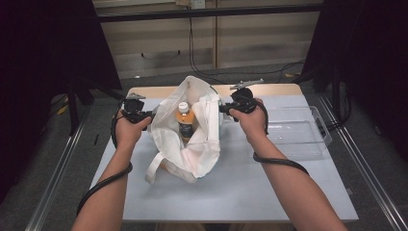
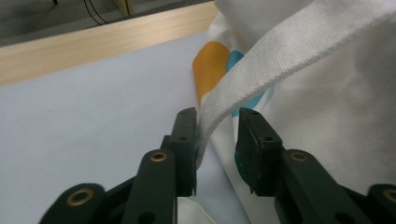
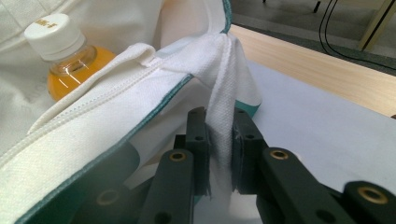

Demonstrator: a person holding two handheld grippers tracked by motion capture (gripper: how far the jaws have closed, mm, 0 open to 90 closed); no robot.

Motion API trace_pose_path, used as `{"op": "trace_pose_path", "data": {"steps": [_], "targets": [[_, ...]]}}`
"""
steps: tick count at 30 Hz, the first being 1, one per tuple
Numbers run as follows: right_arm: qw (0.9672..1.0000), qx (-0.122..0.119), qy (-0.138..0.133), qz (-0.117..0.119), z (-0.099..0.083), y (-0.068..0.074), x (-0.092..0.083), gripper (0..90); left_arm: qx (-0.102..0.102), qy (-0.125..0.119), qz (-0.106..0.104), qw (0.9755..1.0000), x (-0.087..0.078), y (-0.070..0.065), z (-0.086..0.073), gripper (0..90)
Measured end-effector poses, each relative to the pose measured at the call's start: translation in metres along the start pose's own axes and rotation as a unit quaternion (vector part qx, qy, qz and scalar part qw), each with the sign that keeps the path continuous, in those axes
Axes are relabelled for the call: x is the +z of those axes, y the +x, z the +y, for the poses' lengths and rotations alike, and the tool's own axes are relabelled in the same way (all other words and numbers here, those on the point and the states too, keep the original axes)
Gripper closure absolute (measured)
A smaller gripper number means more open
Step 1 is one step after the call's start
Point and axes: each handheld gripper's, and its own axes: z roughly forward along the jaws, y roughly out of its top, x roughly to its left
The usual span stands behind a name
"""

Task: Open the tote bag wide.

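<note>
A white tote bag stands open on the grey table top, with an orange drink bottle with a white cap upright inside it. My left gripper is at the bag's left side. In the left gripper view its jaws stand apart around a white webbing handle, which rests against one pad only. My right gripper is at the bag's right rim. Its jaws are shut on the other handle. The bottle appears beyond that rim.
A clear plastic bin sits on the table to the right of the bag. The table's wooden far edge runs behind the bag. Black curtains hang on both sides, and cables lie on the floor beyond.
</note>
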Motion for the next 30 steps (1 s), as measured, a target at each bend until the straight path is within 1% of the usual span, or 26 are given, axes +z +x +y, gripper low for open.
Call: {"op": "trace_pose_path", "data": {"steps": [1, 3, 4, 5, 6, 7, 9, 11, 13, 14, 16, 17, 18, 20, 21, 22, 23, 24, 25, 26, 27, 28, 30], "targets": [[1.0, -0.001, -0.001, 0.0, 0.0, 0.0, 0.0, 81.6, 0.006, 0.002, 0.0, 1.0, -0.002, 0.0, 0.001, 66.1], [1.0, -0.003, 0.003, 0.003, 0.001, 0.001, 0.001, 82.5, 0.012, -0.002, 0.002, 0.9999, -0.006, 0.0, 0.004, 65.8], [1.0, -0.004, 0.004, 0.003, 0.001, 0.002, 0.001, 82.6, 0.01, -0.01, 0.0, 0.9999, -0.006, -0.001, 0.006, 65.1], [1.0, -0.004, 0.003, 0.003, 0.001, 0.002, 0.001, 82.7, 0.015, -0.009, -0.004, 0.9998, -0.008, -0.002, 0.008, 63.6], [1.0, -0.002, 0.003, 0.005, 0.001, 0.003, 0.001, 82.8, 0.011, -0.019, -0.004, 0.9998, -0.01, -0.003, 0.01, 63.2], [1.0, -0.004, 0.005, 0.004, 0.001, 0.003, 0.001, 82.9, 0.018, -0.024, 0.0, 0.9995, -0.011, -0.005, 0.012, 63.3], [1.0, -0.002, 0.003, 0.005, 0.002, 0.004, 0.001, 82.9, 0.022, -0.033, -0.007, 0.9992, -0.014, -0.008, 0.016, 64.3], [1.0, 0.0, 0.004, 0.005, 0.002, 0.004, 0.001, 82.9, 0.028, -0.043, -0.007, 0.9987, -0.015, -0.011, 0.019, 65.1], [1.0, 0.001, 0.003, 0.006, 0.002, 0.004, 0.001, 83.0, 0.033, -0.049, -0.012, 0.9982, -0.016, -0.014, 0.022, 70.6], [1.0, 0.0, 0.005, 0.005, 0.001, 0.004, 0.001, 83.1, 0.035, -0.05, -0.011, 0.9981, -0.015, -0.016, 0.023, 72.7], [1.0, 0.001, 0.006, 0.006, 0.001, 0.005, 0.002, 83.3, 0.03, -0.04, -0.009, 0.9987, -0.012, -0.017, 0.022, 79.8], [1.0, 0.001, 0.007, 0.006, 0.001, 0.005, 0.002, 83.6, 0.034, -0.037, -0.011, 0.9987, -0.011, -0.017, 0.022, 84.1], [1.0, 0.001, 0.008, 0.004, 0.001, 0.004, 0.003, 83.8, 0.026, -0.036, -0.008, 0.999, -0.01, -0.018, 0.022, 86.9], [0.9999, 0.003, 0.009, 0.005, 0.0, 0.003, 0.003, 84.5, 0.019, -0.027, -0.011, 0.9994, -0.008, -0.016, 0.021, 87.6], [0.9999, 0.007, 0.01, 0.004, 0.0, 0.002, 0.004, 84.6, 0.01, -0.029, -0.007, 0.9995, -0.005, -0.015, 0.02, 87.8], [0.9999, 0.007, 0.012, 0.004, -0.001, 0.001, 0.004, 84.8, 0.005, -0.025, -0.007, 0.9996, -0.004, -0.013, 0.019, 87.8], [0.9998, 0.01, 0.016, 0.002, -0.002, -0.001, 0.005, 84.9, -0.005, -0.025, -0.006, 0.9997, -0.003, -0.011, 0.018, 87.9], [0.9997, 0.014, 0.017, 0.001, -0.003, -0.003, 0.005, 85.0, -0.02, -0.03, -0.004, 0.9993, -0.001, -0.01, 0.017, 87.9], [0.9997, 0.021, 0.015, 0.003, -0.004, -0.005, 0.006, 85.1, -0.019, -0.026, -0.003, 0.9995, 0.0, -0.007, 0.016, 87.9], [0.9996, 0.022, 0.017, 0.001, -0.005, -0.007, 0.007, 85.2, -0.026, -0.03, -0.003, 0.9992, 0.001, -0.006, 0.015, 87.9], [0.9996, 0.022, 0.02, 0.001, -0.005, -0.008, 0.008, 85.2, -0.027, -0.031, -0.003, 0.9991, 0.003, -0.005, 0.015, 87.9], [0.9995, 0.025, 0.022, 0.001, -0.006, -0.009, 0.009, 85.2, -0.019, -0.023, -0.002, 0.9996, 0.003, -0.002, 0.015, 87.9], [0.9992, 0.03, 0.026, 0.002, -0.007, -0.011, 0.012, 85.3, -0.027, -0.026, -0.005, 0.9993, 0.007, 0.0, 0.013, 87.9]]}}
